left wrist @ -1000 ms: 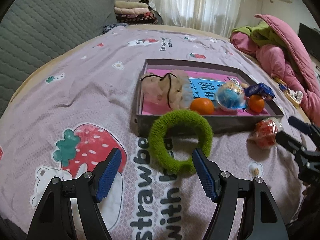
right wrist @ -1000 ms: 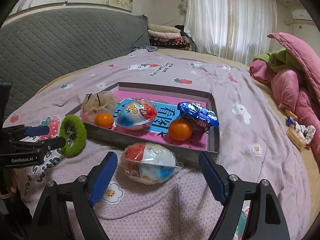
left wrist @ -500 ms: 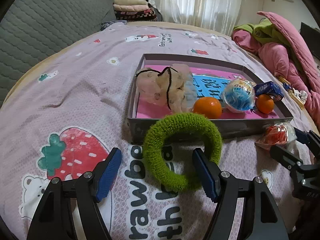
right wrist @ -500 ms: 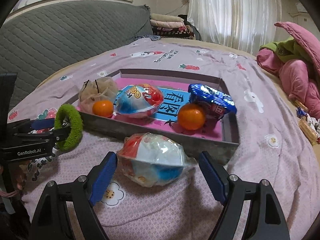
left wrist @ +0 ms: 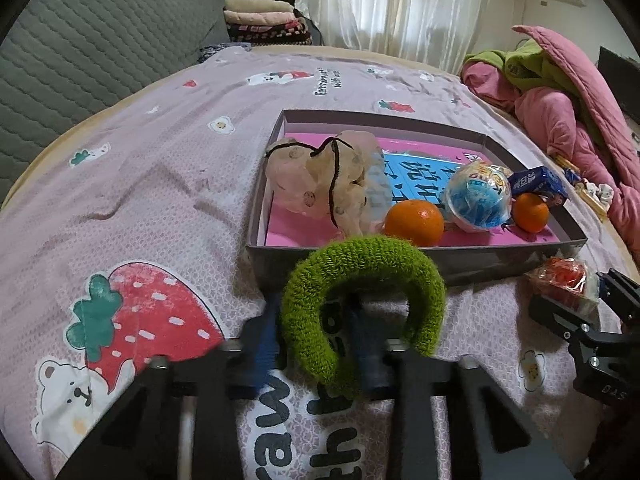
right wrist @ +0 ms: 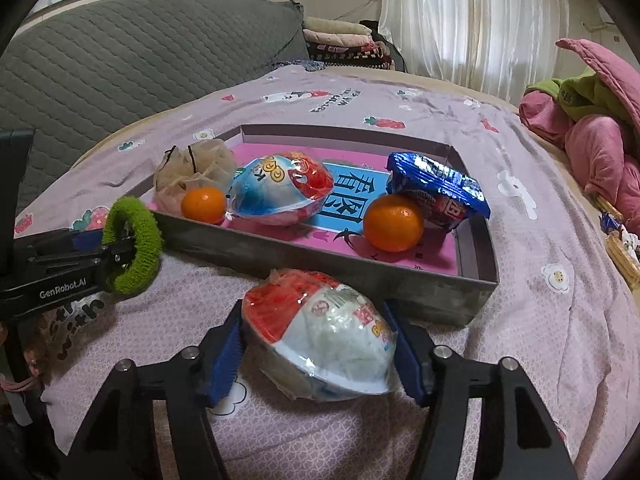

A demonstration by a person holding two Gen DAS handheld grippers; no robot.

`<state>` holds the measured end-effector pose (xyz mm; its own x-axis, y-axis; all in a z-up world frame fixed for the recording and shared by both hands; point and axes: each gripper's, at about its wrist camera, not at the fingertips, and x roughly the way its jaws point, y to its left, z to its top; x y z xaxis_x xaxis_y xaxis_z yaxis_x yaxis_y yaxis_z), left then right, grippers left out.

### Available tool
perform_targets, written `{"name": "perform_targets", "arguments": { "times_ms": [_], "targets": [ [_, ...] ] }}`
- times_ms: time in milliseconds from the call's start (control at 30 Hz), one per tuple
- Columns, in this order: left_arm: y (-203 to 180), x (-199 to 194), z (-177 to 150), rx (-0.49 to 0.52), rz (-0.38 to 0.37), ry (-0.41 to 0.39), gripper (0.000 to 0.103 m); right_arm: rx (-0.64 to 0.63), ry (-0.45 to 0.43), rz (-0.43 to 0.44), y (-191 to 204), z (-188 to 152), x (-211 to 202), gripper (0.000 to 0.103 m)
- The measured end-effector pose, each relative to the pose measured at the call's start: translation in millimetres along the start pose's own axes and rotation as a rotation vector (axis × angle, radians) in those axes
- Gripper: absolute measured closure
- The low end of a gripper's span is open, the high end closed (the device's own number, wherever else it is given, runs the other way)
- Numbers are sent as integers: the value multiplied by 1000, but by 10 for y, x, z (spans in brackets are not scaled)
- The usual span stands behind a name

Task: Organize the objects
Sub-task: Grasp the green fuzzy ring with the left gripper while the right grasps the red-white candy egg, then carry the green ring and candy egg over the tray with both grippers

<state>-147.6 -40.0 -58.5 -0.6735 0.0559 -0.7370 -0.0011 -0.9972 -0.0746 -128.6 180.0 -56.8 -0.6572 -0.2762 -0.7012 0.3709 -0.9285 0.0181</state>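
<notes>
A green fuzzy hair ring [left wrist: 362,312] stands on the bedspread just in front of the grey tray [left wrist: 472,264]. My left gripper [left wrist: 316,344] is shut on the ring's left side; it also shows in the right wrist view [right wrist: 120,252]. A red-and-white wrapped snack ball [right wrist: 320,344] lies in front of the tray, and my right gripper [right wrist: 316,354] has closed its blue pads on both sides of it. The tray [right wrist: 332,268] holds a mesh pouch [left wrist: 324,176], two oranges [left wrist: 414,218], a blue-and-red snack ball [right wrist: 280,190] and a blue packet [right wrist: 436,188].
A grey quilted headboard [left wrist: 80,60] runs along the left. Folded blankets [left wrist: 264,20] lie at the back, and pink and green bedding [left wrist: 568,92] is piled at the right. Small items [right wrist: 620,240] lie at the bed's right edge.
Both grippers moved forward and closed: the left onto the green ring, the right onto the red-and-white snack ball. Both were open a second ago.
</notes>
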Motion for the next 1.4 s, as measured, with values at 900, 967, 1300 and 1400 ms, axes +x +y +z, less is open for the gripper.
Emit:
{"name": "perform_targets", "arguments": {
  "times_ms": [900, 967, 1300, 1400],
  "targets": [
    [-130, -542, 232, 17, -30, -101, 88, -26, -190, 1, 57, 178, -474, 41],
    [-141, -586, 279, 19, -32, -113, 88, -34, -205, -5, 72, 199, -507, 41],
    [-195, -685, 522, 31, -34, -158, 88, -41, -267, -13, 67, 344, -647, 41],
    [-200, -687, 599, 30, -38, -169, 88, -45, -284, -24, 44, 452, -665, 41]
  ]
}}
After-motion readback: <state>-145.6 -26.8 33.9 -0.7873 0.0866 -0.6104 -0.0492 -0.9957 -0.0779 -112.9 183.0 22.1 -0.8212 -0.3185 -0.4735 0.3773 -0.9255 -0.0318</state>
